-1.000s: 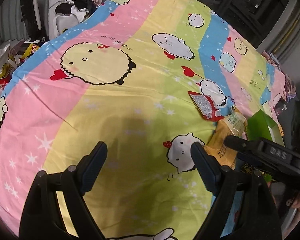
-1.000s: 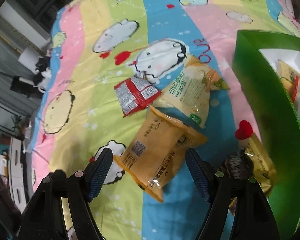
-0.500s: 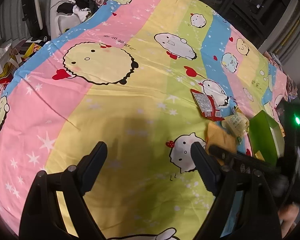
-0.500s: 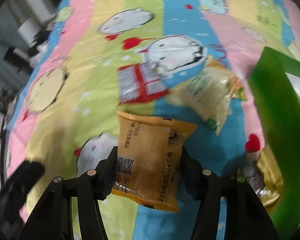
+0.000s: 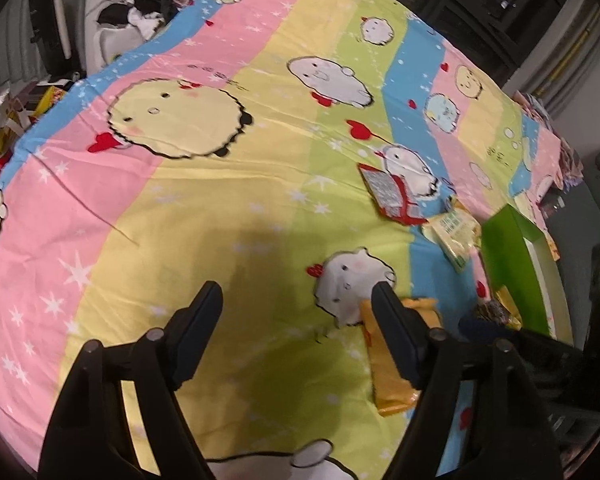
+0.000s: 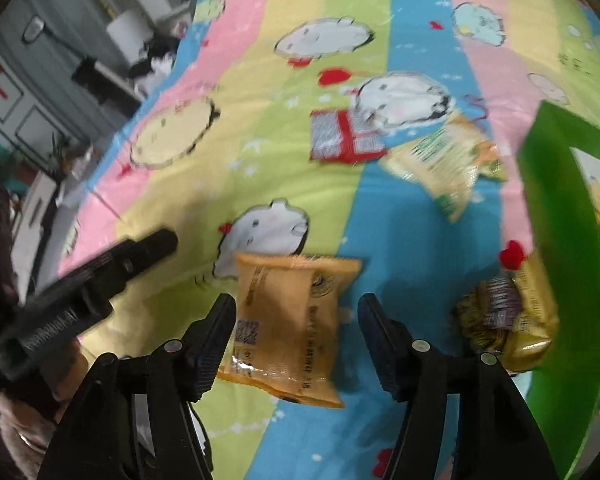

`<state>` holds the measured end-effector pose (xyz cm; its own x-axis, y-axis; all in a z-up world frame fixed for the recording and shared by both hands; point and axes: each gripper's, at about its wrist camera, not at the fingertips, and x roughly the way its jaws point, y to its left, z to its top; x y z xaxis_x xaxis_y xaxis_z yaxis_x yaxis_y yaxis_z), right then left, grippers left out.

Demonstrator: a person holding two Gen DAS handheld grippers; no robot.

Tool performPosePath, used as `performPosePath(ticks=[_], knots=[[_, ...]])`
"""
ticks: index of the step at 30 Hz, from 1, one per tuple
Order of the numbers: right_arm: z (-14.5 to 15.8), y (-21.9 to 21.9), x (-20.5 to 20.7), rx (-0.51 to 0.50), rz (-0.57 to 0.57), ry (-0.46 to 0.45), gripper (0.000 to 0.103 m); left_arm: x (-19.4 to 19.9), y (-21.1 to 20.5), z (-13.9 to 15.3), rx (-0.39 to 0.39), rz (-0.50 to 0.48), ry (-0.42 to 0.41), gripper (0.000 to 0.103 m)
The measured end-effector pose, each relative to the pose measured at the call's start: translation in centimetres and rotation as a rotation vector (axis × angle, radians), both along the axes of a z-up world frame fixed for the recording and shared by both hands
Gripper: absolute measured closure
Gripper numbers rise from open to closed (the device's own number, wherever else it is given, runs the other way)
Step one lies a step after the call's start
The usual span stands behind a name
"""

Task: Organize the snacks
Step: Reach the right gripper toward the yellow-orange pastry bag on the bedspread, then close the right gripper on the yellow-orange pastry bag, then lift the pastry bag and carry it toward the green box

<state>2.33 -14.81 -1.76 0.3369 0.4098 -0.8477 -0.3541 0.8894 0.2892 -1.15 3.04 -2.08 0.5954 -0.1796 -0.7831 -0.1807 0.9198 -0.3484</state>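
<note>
Since half a second ago, right tongs (image 6: 296,336) have spread apart around the orange packet (image 6: 292,320) on the bedsheet (image 6: 260,152); it may slip. Left tongs (image 5: 296,328) gape, empty.

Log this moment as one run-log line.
task: organize snacks | right gripper: open, straddling orange packet | left gripper: open, empty | green box: right

Both grippers point forward, left gripper (image 5: 296,332) with fingers spread wide, right gripper (image 6: 296,340) apparently parted too.
</note>
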Motion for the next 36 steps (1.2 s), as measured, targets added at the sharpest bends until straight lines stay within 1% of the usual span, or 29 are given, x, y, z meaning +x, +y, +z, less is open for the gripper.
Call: performPosePath(ticks=[1,3,7,8,9,10,14,15,17,22,27,30,33,36], knots=[[0.3,-0.4,0.1,0.015,-0.012,-0.009,0.039,0.0,-0.3,-0.1,-0.015,-0.015,0.003,0.031],[0.6,-1.6,0.4,0.072,-0.051,-0.013,0.039,-0.1,-1.0,-0.2,-0.044,-0.051,0.007,0.041],[0.5,-2.9,1.1,0.164,-0.097,0.017,0.039,-0.2,-2.9,-0.5,-0.101,-0.127,0.020,0.048],[0.4,-3.0,1.1,0.179,-0.095,0.025,0.040,-0.3,-3.5,-0.5,-0.108,-0.149,0.028,0.050],[0.4,-2.9,1.0,0.194,-0.089,0.030,0.044,-0.4,-4.1,-0.7,-0.118,-0.172,0.034,0.053],[0.3,-2.8,1.0,0.206,-0.084,0.038,0.047,-0.5,-4.5,-0.7,-0.126,-0.188,0.036,0.053],[-0.5,-2.0,1.0,0.229,-0.053,0.083,0.050,-0.6,-5.7,-1.3,-0.166,-0.230,0.065,0.058],[-0.8,-1.6,1.0,0.225,-0.043,0.096,0.052,-0.6,-5.9,-1.5,-0.178,-0.237,0.076,0.059],[-1.4,-1.0,1.0,0.206,-0.030,0.119,0.056,-0.5,-6.2,-2.0,-0.200,-0.251,0.098,0.060],[-2.6,-0.5,1.1,0.155,-0.038,0.155,0.056,-0.6,-6.4,-2.2,-0.193,-0.243,0.092,0.060],[-3.3,-0.7,1.4,0.172,-0.040,0.187,0.056,-0.6,-6.4,-2.5,-0.178,-0.241,0.093,0.058],[-3.5,-0.4,1.4,0.161,-0.027,0.186,0.051,-0.5,-6.5,-2.6,-0.169,-0.245,0.093,0.057],[-4.2,-0.4,1.7,0.183,-0.028,0.214,0.046,-0.3,-6.5,-2.9,-0.178,-0.244,0.098,0.056],[-4.5,-0.4,1.8,0.192,-0.021,0.215,0.045,-0.2,-6.3,-3.1,-0.199,-0.248,0.097,0.055]])
